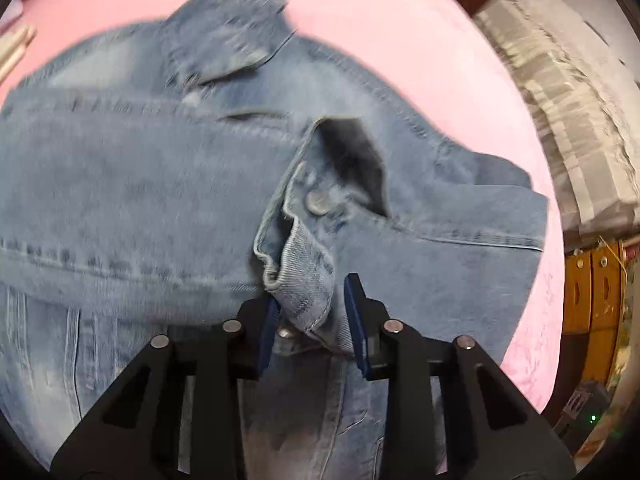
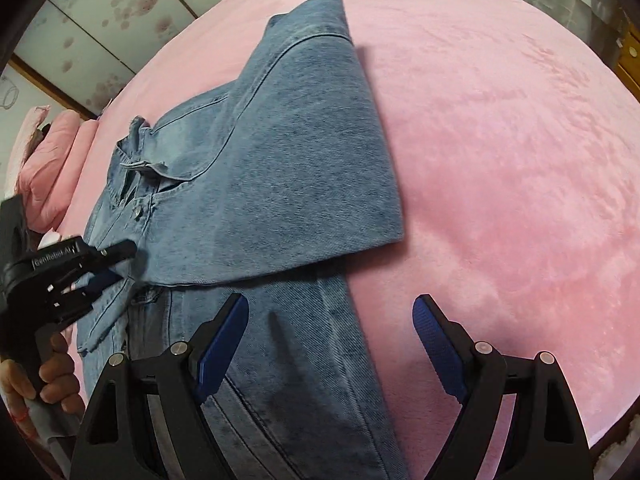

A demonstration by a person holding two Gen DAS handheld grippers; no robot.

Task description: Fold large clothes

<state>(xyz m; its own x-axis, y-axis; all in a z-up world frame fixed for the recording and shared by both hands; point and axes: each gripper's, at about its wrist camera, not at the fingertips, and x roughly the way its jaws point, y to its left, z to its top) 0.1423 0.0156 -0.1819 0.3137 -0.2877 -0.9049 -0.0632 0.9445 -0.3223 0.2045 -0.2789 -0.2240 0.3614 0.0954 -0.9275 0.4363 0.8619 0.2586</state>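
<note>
A blue denim jacket (image 1: 140,184) lies on a pink bed cover (image 1: 400,48). One sleeve is folded across its body, and its buttoned cuff (image 1: 308,280) reaches between the blue pads of my left gripper (image 1: 310,312). The jaws stand a little apart around the cuff, and I cannot tell if they pinch it. In the right wrist view the jacket (image 2: 280,160) runs from near to far with the sleeve folded over. My right gripper (image 2: 328,340) is open and empty, above the jacket's right edge. The left gripper (image 2: 108,268) shows at the left of that view, on the jacket.
A stack of grey-white folded bedding (image 1: 568,120) and an orange wooden cabinet (image 1: 592,292) stand right of the bed. Pink pillows (image 2: 52,168) lie at the far left by a flowered wall panel (image 2: 100,12). The pink cover (image 2: 500,160) spreads wide to the right of the jacket.
</note>
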